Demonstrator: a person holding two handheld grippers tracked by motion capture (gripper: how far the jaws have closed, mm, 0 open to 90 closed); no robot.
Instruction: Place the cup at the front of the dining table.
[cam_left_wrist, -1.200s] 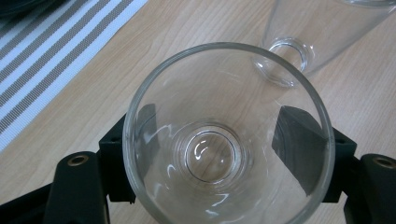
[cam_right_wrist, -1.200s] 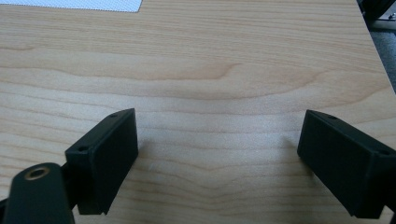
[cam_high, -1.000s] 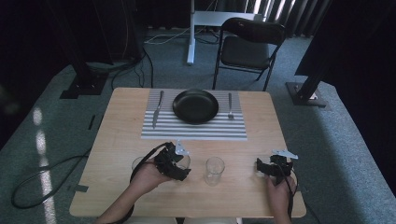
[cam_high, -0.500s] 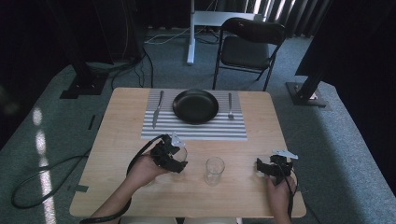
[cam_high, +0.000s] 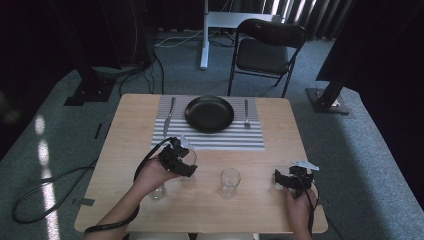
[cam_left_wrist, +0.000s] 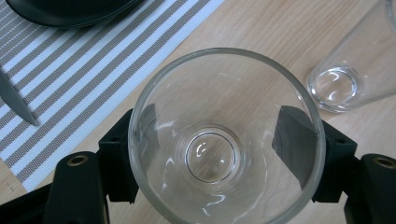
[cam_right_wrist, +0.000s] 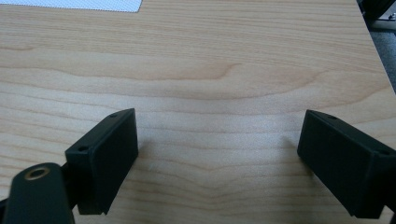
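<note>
A clear drinking glass (cam_left_wrist: 224, 140) stands between the two black jaws of my left gripper (cam_left_wrist: 215, 140), which press on its walls from both sides. I look down into its open mouth; whether it is off the table I cannot tell. In the high view the left gripper (cam_high: 181, 164) is just below the striped placemat (cam_high: 210, 140). A second empty glass (cam_high: 229, 182) (cam_left_wrist: 336, 86) stands upright on the wood to the right of it. My right gripper (cam_high: 284, 179) (cam_right_wrist: 219, 154) rests low over bare table near the right front corner, jaws wide apart with nothing between them.
On the placemat lie a black plate (cam_high: 209, 113), a knife (cam_high: 168, 117) to its left and a fork (cam_high: 246, 112) to its right. A small glassy shape (cam_high: 157, 192) sits by the left wrist. A folding chair (cam_high: 267, 47) stands beyond the wooden table (cam_high: 130, 150).
My left gripper has moved a little away from the person, toward the placemat, with the glass in it. The right gripper and the second glass have stayed put.
</note>
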